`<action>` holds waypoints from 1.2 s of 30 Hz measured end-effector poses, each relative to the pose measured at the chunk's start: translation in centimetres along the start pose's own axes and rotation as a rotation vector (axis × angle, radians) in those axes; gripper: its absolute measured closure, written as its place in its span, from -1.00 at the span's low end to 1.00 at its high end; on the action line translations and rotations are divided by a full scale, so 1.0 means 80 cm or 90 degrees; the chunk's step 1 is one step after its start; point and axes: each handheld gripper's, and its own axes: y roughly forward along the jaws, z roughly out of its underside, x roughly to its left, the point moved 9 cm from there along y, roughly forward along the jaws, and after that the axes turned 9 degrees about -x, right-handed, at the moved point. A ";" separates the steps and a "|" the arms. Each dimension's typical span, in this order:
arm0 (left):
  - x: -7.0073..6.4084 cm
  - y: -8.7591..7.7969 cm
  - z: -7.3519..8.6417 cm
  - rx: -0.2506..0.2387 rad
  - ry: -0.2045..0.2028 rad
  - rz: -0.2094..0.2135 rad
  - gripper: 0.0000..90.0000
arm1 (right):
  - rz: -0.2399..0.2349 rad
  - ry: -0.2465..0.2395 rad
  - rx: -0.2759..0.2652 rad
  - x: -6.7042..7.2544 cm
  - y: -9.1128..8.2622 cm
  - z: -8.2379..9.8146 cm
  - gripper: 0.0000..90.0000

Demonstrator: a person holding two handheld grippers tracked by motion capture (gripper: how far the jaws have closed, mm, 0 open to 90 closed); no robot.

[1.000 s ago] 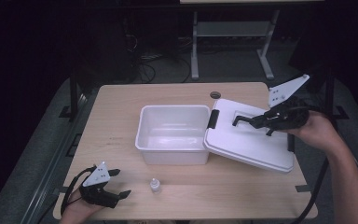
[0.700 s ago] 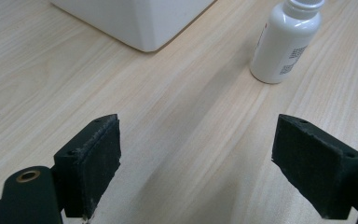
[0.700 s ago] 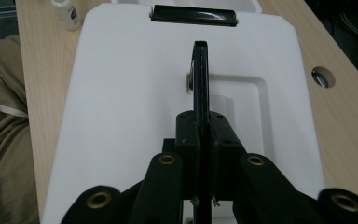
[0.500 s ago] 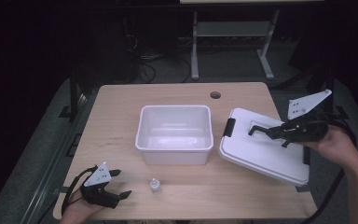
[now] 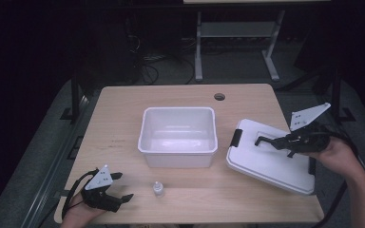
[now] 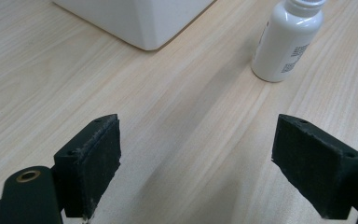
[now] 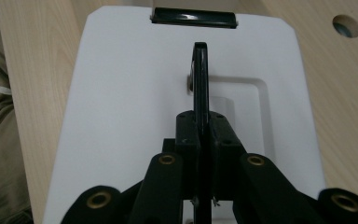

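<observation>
R hand-held gripper (image 5: 272, 141) clenched on lid (image 5: 266, 161) handle (image 7: 200, 74), lid on worktop (image 5: 123, 114); L hand-held gripper (image 5: 121, 186) released nr bottle (image 5: 158, 189).

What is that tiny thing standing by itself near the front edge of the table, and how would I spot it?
Start at the open white tub in the middle of the wooden table. Come straight toward the near edge: just in front of the tub's front wall stands a small white bottle, to the right of the left gripper. It is upright, capped, by far the smallest item, with printed text on its side.
</observation>
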 end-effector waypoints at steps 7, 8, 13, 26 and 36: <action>0.000 -0.001 0.000 0.000 0.000 0.001 -0.66 | -0.015 0.010 0.009 0.005 0.025 0.015 0.86; 0.000 -0.001 0.000 0.000 0.000 0.002 -0.66 | -0.017 0.013 0.008 0.005 0.030 0.017 0.86; 0.001 -0.001 0.001 -0.001 -0.003 0.002 -0.66 | -0.031 0.021 0.021 0.008 0.051 0.029 0.86; 0.000 0.000 0.002 0.001 -0.006 0.004 -0.66 | -0.039 0.040 0.029 0.007 0.088 0.047 0.86; -0.001 0.001 0.002 0.003 -0.005 0.016 -0.61 | -0.031 0.054 0.008 0.016 0.101 0.059 0.85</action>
